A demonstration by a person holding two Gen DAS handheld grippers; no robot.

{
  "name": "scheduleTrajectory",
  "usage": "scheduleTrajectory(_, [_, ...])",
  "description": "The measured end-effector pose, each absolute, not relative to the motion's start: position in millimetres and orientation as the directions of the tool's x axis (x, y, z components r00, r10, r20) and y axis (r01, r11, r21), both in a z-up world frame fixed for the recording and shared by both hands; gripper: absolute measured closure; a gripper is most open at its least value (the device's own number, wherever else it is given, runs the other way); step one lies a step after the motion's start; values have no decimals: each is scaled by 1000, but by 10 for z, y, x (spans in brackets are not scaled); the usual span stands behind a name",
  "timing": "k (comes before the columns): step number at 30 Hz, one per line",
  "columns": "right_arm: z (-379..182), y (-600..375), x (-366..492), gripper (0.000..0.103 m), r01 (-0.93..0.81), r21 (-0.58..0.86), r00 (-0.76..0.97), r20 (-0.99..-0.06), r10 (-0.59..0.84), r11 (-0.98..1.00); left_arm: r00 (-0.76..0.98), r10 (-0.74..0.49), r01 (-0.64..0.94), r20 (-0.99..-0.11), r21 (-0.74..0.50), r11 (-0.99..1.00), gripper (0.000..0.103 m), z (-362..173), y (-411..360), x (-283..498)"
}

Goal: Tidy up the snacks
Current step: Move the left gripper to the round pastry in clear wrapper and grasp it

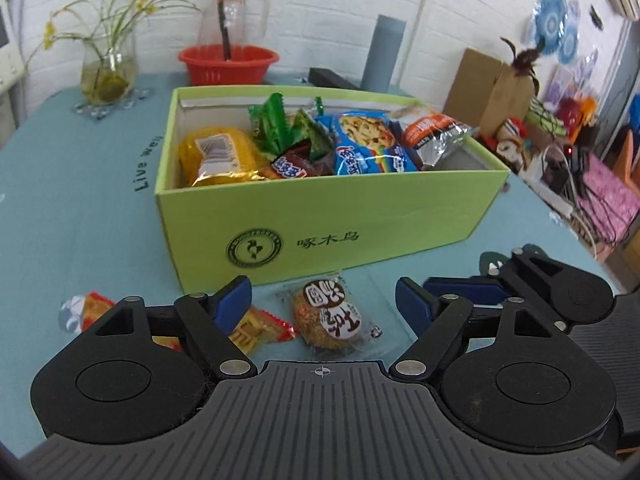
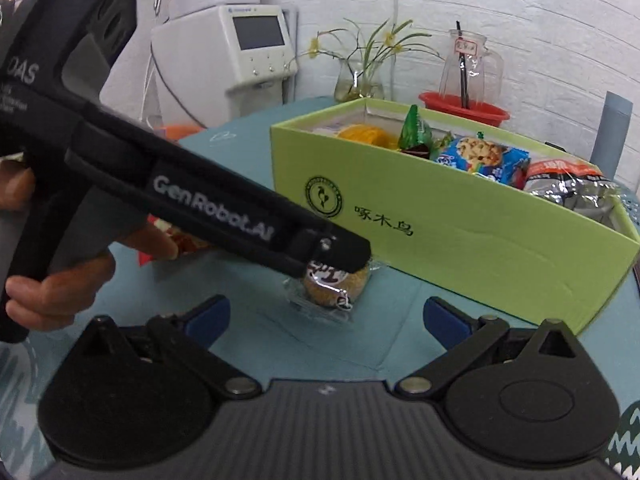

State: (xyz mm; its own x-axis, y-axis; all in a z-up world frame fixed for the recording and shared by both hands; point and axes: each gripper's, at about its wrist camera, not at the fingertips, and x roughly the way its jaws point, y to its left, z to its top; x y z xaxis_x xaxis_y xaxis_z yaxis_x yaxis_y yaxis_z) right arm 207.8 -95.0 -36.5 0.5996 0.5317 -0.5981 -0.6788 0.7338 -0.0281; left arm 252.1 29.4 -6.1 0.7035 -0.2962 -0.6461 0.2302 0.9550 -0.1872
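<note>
- Left tool [image 1: 324, 300]: jaws spread, round wrapped cake [image 1: 330, 316] lying between them on the counter [image 1: 80, 208], unpinched.
- Right tool [image 2: 326, 316]: jaws spread, empty, cake just ahead.
- Green snack box [image 1: 320, 216]: beyond both tools, filled.

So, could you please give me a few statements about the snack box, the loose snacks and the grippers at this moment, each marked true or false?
1. The green box already holds several snack packets. True.
2. The round cake in a clear wrapper lies inside the box. False: it lies on the blue tablecloth in front of the box.
3. The left gripper is open, with the cake between its fingers. True.
4. The right gripper is shut on a snack. False: it is open and holds nothing.
5. The red basket stands in front of the box. False: it stands behind it, near the wall.
</note>
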Motion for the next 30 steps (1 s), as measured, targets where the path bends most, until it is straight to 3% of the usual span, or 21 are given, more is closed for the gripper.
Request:
scheduleTrajectory(3, [-380, -838, 2216, 1, -699, -18, 575, -608, 547, 714, 669, -318, 251, -671, -200, 947, 42, -131, 271, 2677])
scheduleTrajectory(6, [-457, -762, 2329, 1, -702, -29, 564, -633, 530, 712, 628, -323, 237, -707, -222, 946, 58, -272, 302, 2826])
scheduleTrajectory(11, [-475, -773, 2275, 21, -704, -6, 546, -644, 536, 710, 614, -346, 263, -709, -228, 937, 74, -299, 315, 2776])
scheduleTrajectory(14, [-443, -861, 2127, 24, -694, 3, 548, -647, 530, 720, 610, -358, 270, -707, -239, 933, 78, -291, 239, 2603])
scheduleTrajectory(18, [-451, -1032, 1738, 20, -664, 0, 570, -646, 507, 748, 603, -379, 294, -702, -245, 924, 81, -301, -12, 2253])
scheduleTrajectory(23, [-483, -1284, 1281, 9, -621, 19, 597, -637, 488, 783, 601, -421, 320, -679, -278, 906, 78, -337, -295, 1793])
scheduleTrajectory(30, [-527, -1409, 1056, 10, -543, 2, 660, -617, 428, 840, 633, -401, 314, -662, -254, 915, 70, -349, -452, 1561])
